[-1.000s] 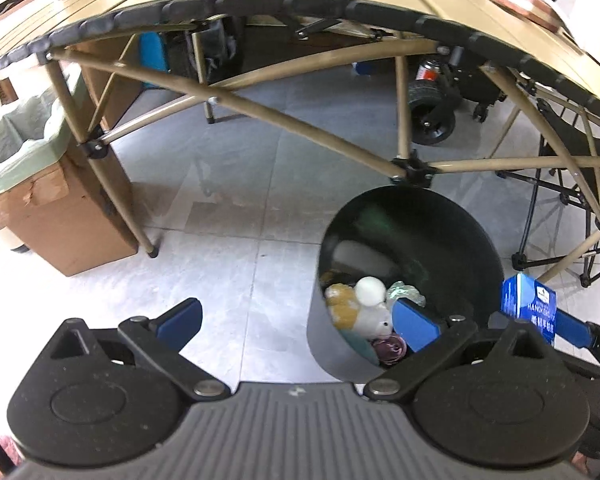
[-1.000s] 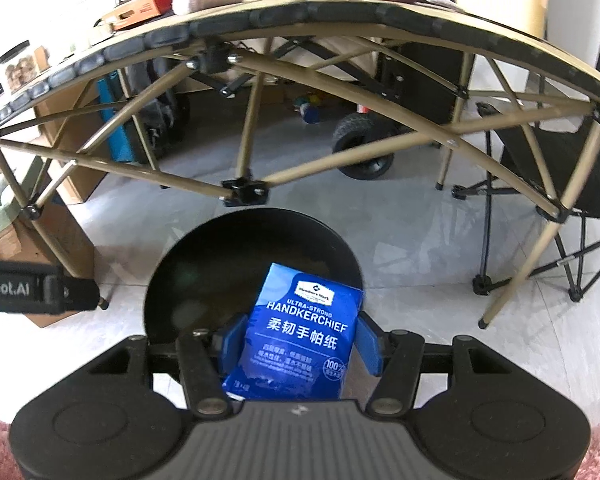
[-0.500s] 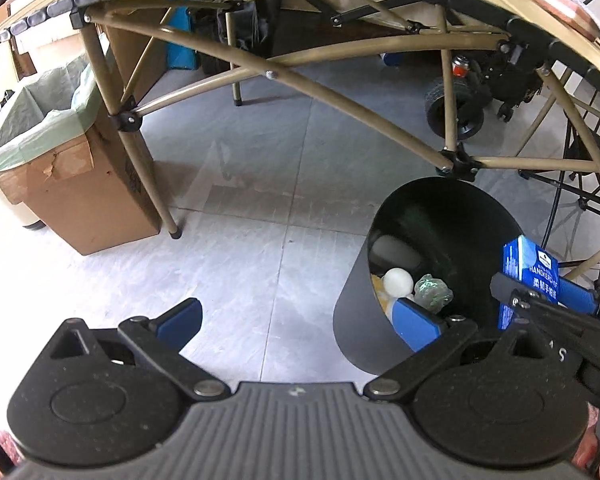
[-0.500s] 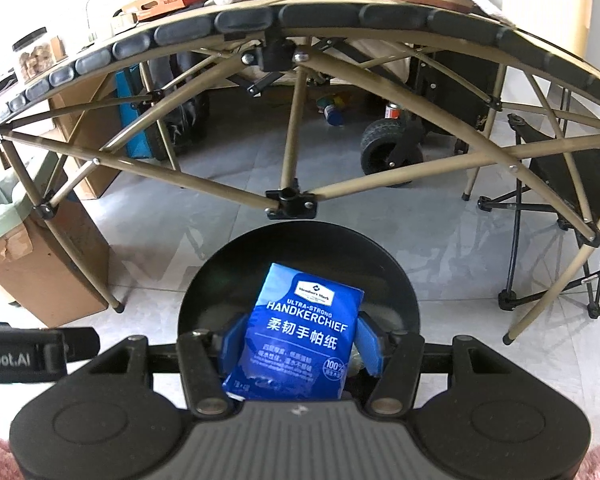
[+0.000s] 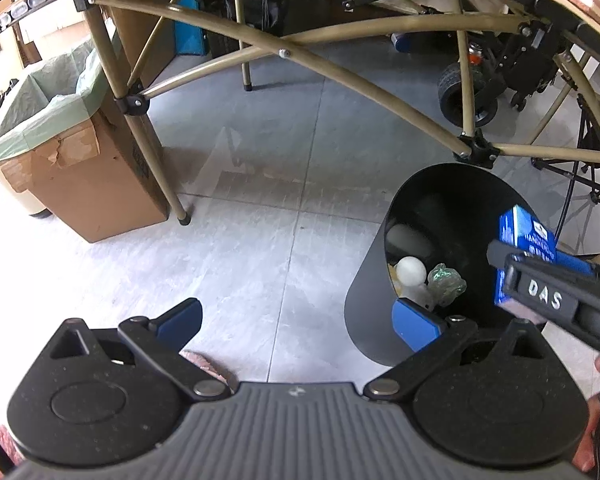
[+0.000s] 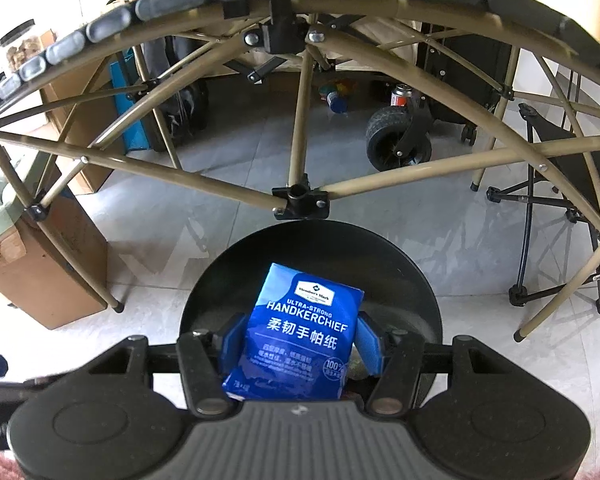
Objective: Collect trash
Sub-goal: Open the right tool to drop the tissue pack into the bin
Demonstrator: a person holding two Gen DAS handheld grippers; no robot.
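Note:
A blue handkerchief pack (image 6: 304, 332) is pinched between the blue pads of my right gripper (image 6: 302, 340), which hangs over the mouth of a round black bin (image 6: 416, 280). In the left wrist view the same blue handkerchief pack (image 5: 524, 240) shows above the black bin (image 5: 364, 304), held by the right gripper (image 5: 540, 276). The bin holds a white ball (image 5: 410, 270), crumpled green wrap (image 5: 446, 282) and other scraps. My left gripper (image 5: 296, 320) is open and empty above the floor, its right pad by the bin's near rim.
A folding table's tan frame (image 6: 300, 196) arches over the bin. A cardboard box lined with a green bag (image 5: 60, 152) stands at the left. A black wheeled cart (image 6: 396, 144) and a folding chair (image 6: 560, 208) sit behind and to the right. Grey floor tiles (image 5: 260, 200) stretch between.
Both grippers have sunk and shifted forward below the table edge. The bin has grown larger under the right gripper, which keeps its hold on the pack. The left gripper stays open.

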